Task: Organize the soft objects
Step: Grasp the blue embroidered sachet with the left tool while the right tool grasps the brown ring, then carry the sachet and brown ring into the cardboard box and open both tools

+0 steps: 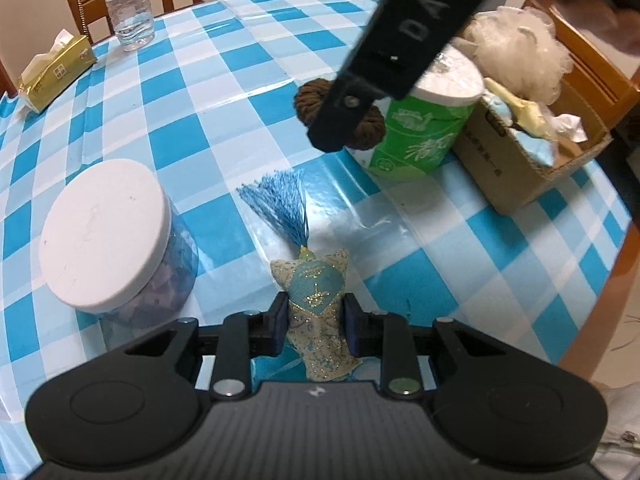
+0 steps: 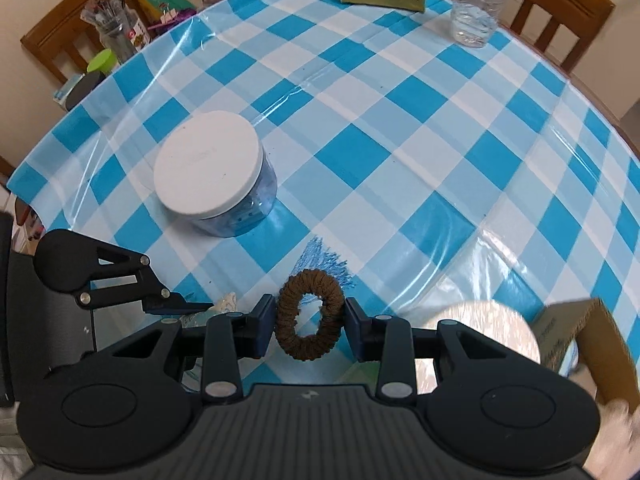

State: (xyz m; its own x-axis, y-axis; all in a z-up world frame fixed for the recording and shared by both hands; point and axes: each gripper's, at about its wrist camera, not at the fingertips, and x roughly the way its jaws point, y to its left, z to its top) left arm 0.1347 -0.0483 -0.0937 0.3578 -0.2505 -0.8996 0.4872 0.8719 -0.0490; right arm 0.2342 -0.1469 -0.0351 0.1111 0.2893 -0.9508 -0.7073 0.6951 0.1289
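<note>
My left gripper (image 1: 313, 320) is shut on a blue-and-cream embroidered sachet (image 1: 316, 292) with a blue tassel (image 1: 282, 210) that lies on the checked tablecloth. My right gripper (image 2: 309, 322) is shut on a brown fuzzy hair scrunchie (image 2: 308, 314) and holds it above the table; in the left wrist view the scrunchie (image 1: 360, 128) shows behind the right gripper's black finger (image 1: 340, 112). A cardboard box (image 1: 516, 160) at the right holds soft items, with a white mesh bath pouf (image 1: 520, 52) at its far end.
A green-wrapped toilet paper roll (image 1: 420, 128) stands beside the box. A white-lidded jar (image 1: 104, 232) stands at the left. A water bottle (image 1: 128, 4) and a yellow tissue pack (image 1: 56, 72) sit at the far edge. Wooden chairs surround the round table.
</note>
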